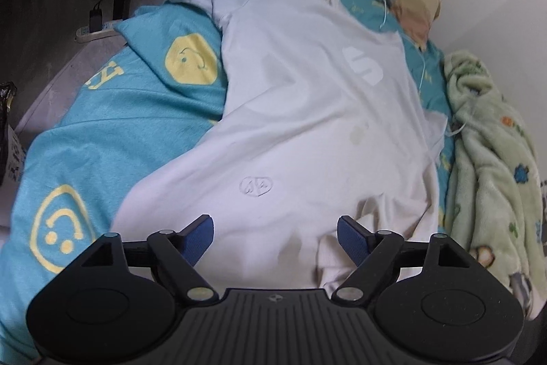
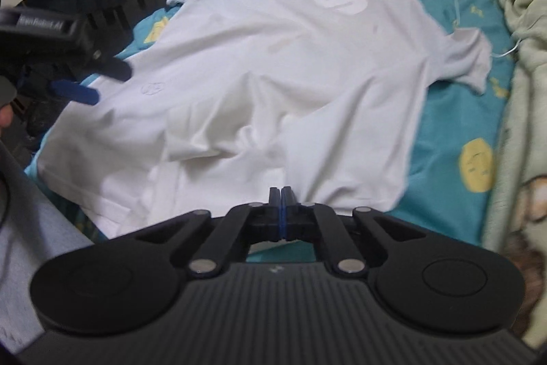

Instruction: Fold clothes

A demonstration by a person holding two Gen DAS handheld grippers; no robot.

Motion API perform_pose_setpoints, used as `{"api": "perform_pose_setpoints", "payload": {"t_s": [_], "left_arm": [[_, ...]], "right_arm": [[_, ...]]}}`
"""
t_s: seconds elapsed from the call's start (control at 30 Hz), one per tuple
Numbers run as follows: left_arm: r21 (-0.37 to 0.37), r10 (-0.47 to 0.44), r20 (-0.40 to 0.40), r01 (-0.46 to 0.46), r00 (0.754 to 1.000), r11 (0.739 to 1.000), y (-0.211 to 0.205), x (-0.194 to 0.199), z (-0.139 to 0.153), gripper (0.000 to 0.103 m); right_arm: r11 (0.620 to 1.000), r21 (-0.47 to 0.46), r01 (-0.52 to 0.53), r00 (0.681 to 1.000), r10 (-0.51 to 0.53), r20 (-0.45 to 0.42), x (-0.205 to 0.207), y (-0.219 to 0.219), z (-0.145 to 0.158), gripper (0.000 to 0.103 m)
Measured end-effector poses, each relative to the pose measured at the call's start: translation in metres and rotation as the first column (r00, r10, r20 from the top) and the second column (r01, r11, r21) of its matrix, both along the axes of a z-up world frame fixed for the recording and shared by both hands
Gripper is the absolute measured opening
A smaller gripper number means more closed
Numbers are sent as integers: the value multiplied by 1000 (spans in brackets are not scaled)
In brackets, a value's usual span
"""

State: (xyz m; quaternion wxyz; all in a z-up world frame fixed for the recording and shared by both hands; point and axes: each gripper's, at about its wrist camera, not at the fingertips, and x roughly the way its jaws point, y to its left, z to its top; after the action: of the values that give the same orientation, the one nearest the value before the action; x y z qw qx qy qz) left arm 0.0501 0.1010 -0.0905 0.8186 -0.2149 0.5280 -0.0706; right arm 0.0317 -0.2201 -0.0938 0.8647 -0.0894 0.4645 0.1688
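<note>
Left wrist: white T-shirt (image 1: 307,112) beneath spread left gripper (image 1: 275,236).

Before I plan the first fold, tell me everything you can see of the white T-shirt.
The white T-shirt lies spread on the teal bedspread, collar far, hem near. It looks thin and soft, with short sleeves, a pale S-shaped logo on the chest and a small outline emblem. The lower part is rumpled. The right claw is shut at the hem; the left claw stands open over it.
</note>
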Motion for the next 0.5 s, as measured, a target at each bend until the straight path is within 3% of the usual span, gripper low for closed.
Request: {"api": "perform_pose_setpoints", "payload": {"t_s": [0.13, 0.27, 0.33, 0.5], "left_arm": [[80, -64, -68, 70, 996, 994, 8, 2, 2, 84], [108, -94, -154, 111, 984, 988, 14, 6, -1, 86], [130, -103, -196, 130, 975, 983, 14, 9, -4, 87], [221, -95, -259, 154, 961, 963, 15, 15, -11, 87]], "right_arm": [[989, -147, -30, 999, 27, -22, 2, -34, 5, 3], [971, -238, -22, 997, 5, -73, 5, -74, -6, 3], [987, -160, 18, 998, -26, -49, 4, -88, -1, 3], [992, 109, -68, 998, 68, 9, 0, -70, 16, 6]]}}
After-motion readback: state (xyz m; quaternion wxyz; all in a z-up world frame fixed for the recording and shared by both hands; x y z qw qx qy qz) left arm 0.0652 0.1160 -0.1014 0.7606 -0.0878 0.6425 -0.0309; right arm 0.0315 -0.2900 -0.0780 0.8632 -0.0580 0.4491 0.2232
